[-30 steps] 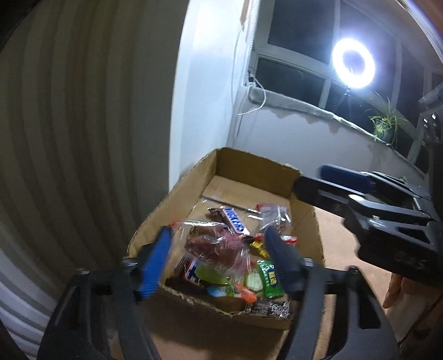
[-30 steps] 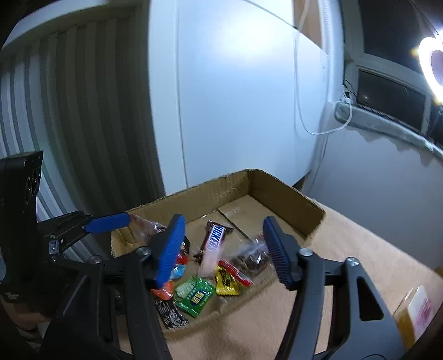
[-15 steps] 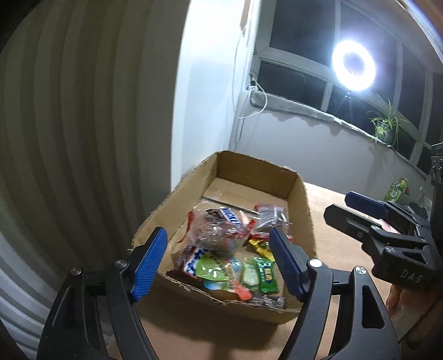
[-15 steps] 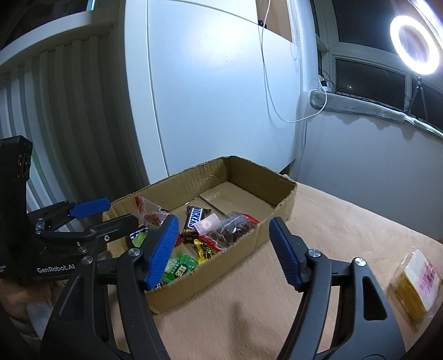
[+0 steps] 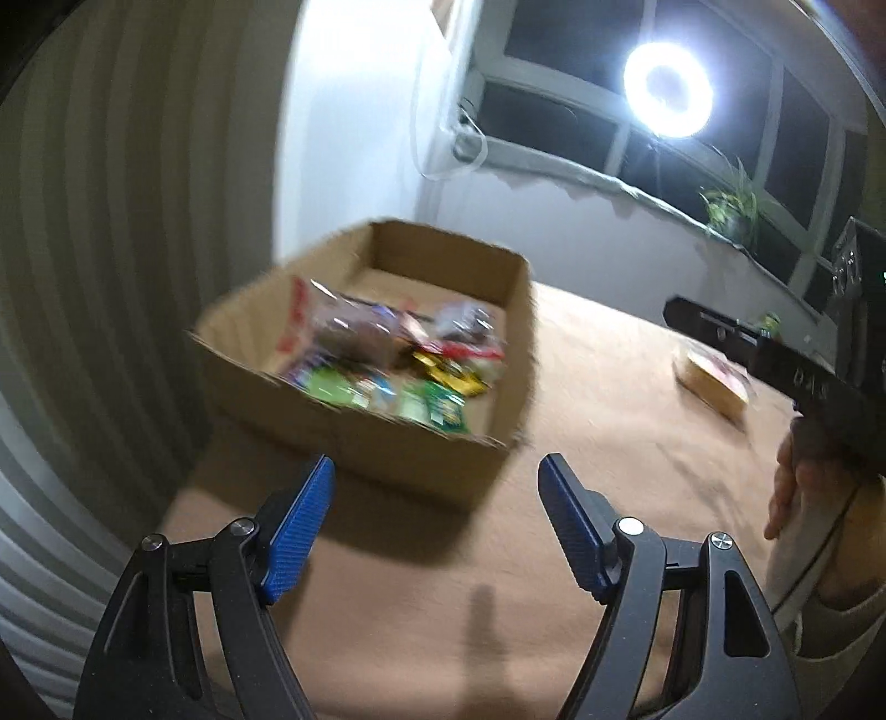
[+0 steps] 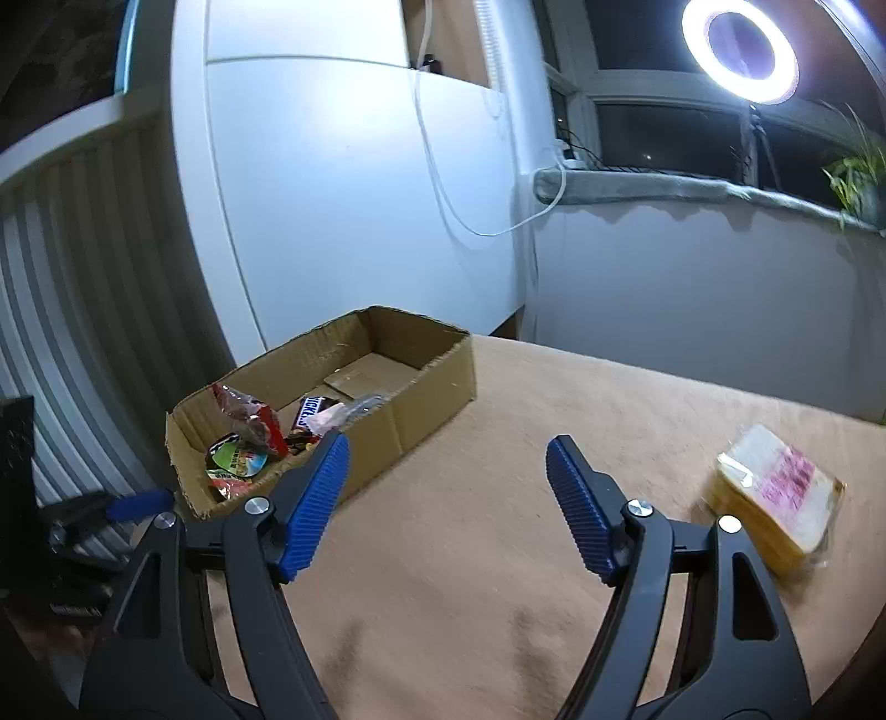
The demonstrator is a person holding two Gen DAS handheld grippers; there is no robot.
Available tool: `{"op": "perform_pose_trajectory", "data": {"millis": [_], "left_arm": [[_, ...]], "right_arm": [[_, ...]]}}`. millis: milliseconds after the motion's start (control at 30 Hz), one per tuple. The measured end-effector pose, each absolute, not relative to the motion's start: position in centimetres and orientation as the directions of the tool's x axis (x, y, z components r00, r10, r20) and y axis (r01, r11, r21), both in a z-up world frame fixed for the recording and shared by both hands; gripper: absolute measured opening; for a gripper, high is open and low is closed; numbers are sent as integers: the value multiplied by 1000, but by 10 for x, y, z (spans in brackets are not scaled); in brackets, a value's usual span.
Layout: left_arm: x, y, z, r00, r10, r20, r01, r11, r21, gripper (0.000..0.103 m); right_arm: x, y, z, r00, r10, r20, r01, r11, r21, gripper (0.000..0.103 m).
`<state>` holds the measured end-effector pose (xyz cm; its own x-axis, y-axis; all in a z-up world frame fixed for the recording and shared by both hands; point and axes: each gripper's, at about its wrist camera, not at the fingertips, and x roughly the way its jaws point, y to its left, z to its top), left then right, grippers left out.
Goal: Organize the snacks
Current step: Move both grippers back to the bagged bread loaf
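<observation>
An open cardboard box (image 5: 387,443) (image 6: 421,410) sits on the tan tabletop and holds several wrapped snacks (image 5: 387,360) (image 6: 260,437). A yellow packet with a pink label (image 6: 775,498) (image 5: 714,382) lies alone on the cloth to the right. My left gripper (image 5: 437,498) hangs open just in front of the box, nothing between its blue pads. My right gripper (image 6: 448,476) is over bare cloth between box and packet, its jaws opening and empty. In the left wrist view the right gripper's black body (image 5: 775,360) shows at the right edge with a hand (image 5: 803,482) under it.
A white panel wall (image 6: 332,194) and ribbed radiator-like surface (image 5: 83,277) stand behind and left of the box. A ring light (image 6: 739,50) and a potted plant (image 6: 855,177) are on the window ledge. The tabletop (image 6: 554,415) stretches right of the box.
Both grippers have drawn back from over the box toward the near side. The right gripper swung right, bringing the yellow packet closer, and its jaws widened. The snacks stay in the box.
</observation>
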<state>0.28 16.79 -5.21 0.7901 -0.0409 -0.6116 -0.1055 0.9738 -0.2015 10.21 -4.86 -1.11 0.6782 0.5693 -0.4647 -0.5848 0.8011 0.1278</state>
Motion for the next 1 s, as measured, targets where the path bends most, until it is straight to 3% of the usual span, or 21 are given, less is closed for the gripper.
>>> {"op": "perform_pose_trajectory", "data": {"millis": [100,433,533,700,1000], "left_arm": [[15,146,-54,791,-86,-606,-45,979,-197,77],[23,109,-61,748,-31,-663,-74,989,-130,80],[12,101,-54,764,-42,-644,-72,986,-149,80],[21,63,-32,801,-98,-590,32,992,-122,80],[74,7,-21,786,-213,-580,182,977,-112,81]], "right_arm": [[99,-61,-12,683,568,-459,-578,804,136,77],[98,-129,-18,739,512,-438,-483,856,185,80],[105,-154,-22,761,466,-452,-433,883,180,81],[117,-200,-30,774,414,-479,-352,910,218,81],[122,-242,-36,778,368,-509,-291,929,227,83]]}}
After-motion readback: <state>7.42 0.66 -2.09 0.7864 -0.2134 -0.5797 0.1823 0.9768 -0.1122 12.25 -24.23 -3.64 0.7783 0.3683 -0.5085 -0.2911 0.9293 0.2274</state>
